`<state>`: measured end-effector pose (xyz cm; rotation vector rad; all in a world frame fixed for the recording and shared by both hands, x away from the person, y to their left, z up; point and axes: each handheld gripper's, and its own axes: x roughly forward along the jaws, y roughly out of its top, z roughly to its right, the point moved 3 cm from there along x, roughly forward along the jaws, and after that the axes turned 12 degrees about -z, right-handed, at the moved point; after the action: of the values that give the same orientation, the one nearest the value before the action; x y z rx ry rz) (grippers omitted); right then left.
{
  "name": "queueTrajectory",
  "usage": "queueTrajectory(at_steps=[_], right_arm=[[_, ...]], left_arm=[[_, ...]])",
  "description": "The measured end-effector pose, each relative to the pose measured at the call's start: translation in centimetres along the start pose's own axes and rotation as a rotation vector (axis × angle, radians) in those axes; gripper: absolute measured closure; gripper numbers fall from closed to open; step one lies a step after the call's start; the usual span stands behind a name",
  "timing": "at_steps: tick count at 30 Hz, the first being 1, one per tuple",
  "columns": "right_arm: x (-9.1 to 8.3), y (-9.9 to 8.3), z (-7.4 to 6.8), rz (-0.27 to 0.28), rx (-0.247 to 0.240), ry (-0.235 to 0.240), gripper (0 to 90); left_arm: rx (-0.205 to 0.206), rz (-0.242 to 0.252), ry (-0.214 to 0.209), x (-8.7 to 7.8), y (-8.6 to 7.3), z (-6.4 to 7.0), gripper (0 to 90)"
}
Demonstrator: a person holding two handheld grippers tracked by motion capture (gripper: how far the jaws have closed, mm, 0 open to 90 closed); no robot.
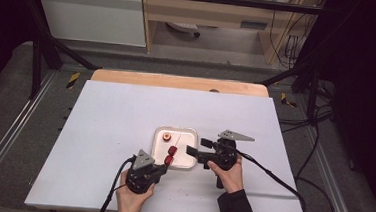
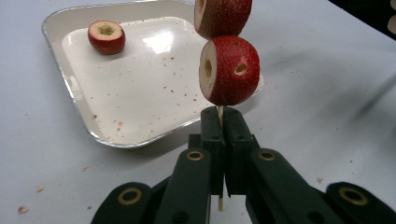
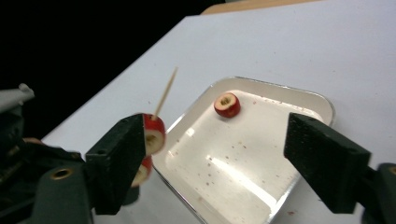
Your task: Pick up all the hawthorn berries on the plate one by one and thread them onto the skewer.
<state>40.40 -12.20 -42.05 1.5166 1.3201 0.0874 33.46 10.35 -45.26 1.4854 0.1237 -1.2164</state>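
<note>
My left gripper (image 2: 223,116) is shut on the lower end of a thin wooden skewer (image 2: 220,111). Two red cored fruit pieces (image 2: 229,70) are threaded on it, one above the other. From above, the left gripper (image 1: 163,167) holds the skewer over the near edge of a small white tray (image 1: 188,162). A third cored fruit piece (image 2: 106,36) lies loose at the tray's far corner (image 1: 166,136). My right gripper (image 1: 198,146) stands open at the tray's right side. Its wide-apart jaws frame the tray (image 3: 322,100), the loose piece (image 3: 227,105) and the skewer's bare tip (image 3: 166,93).
The tray sits mid-way on a white board (image 1: 115,111) over a wooden table (image 1: 177,81). Small red crumbs dot the tray floor and the board near it. Cables trail from both grippers toward the front edge. Dark frame posts stand beyond the far corners.
</note>
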Motion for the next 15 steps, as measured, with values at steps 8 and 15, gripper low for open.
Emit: queueTrajectory(at_steps=[8, 15], right_arm=[[-0.2, -0.1, 0.9, -0.117, -0.1, -0.069, 9.3], [-0.4, 0.0, 1.0, -0.209, -0.16, -0.103, 6.5]], left_arm=[[0.019, -0.013, 0.026, -1.1, -0.8, -1.2, 88.3], [0.036, -0.021, 0.016, -1.7, -1.2, -1.8, 88.3]])
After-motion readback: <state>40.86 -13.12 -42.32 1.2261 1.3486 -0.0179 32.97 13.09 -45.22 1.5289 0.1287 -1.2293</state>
